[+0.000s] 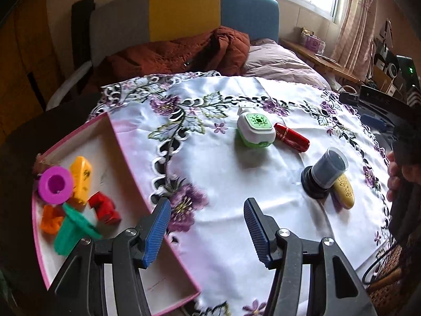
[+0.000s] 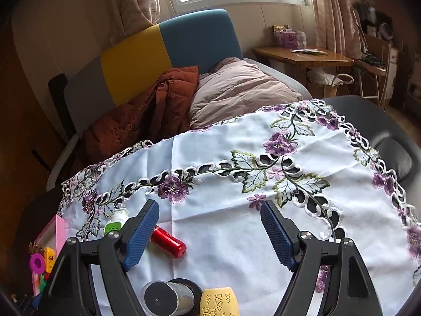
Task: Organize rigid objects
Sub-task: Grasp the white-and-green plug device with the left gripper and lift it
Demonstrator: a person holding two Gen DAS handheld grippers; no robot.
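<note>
A pink-rimmed box (image 1: 123, 155) at the left of the embroidered cloth holds a purple spool (image 1: 55, 184), a yellow block (image 1: 81, 177), a red piece (image 1: 104, 208), an orange piece (image 1: 51, 219) and a green spool (image 1: 71, 230). My left gripper (image 1: 206, 227) hangs open and empty beside the box's right wall. On the cloth lie a white-and-green device (image 1: 254, 129), a red tube (image 1: 291, 137), a dark jar (image 1: 325, 172) and a yellow oval case (image 1: 343, 191). My right gripper (image 2: 210, 234) stands open and empty above the cloth, with the red tube (image 2: 168, 242), jar (image 2: 167, 299) and yellow case (image 2: 219, 301) near its left finger.
A hand (image 1: 396, 176) grips the other tool's handle at the right edge of the left wrist view. Behind the table are a sofa with a rust jacket (image 1: 184, 52) and a pink pillow (image 2: 242, 89). A wooden side table (image 2: 302, 56) stands by the window.
</note>
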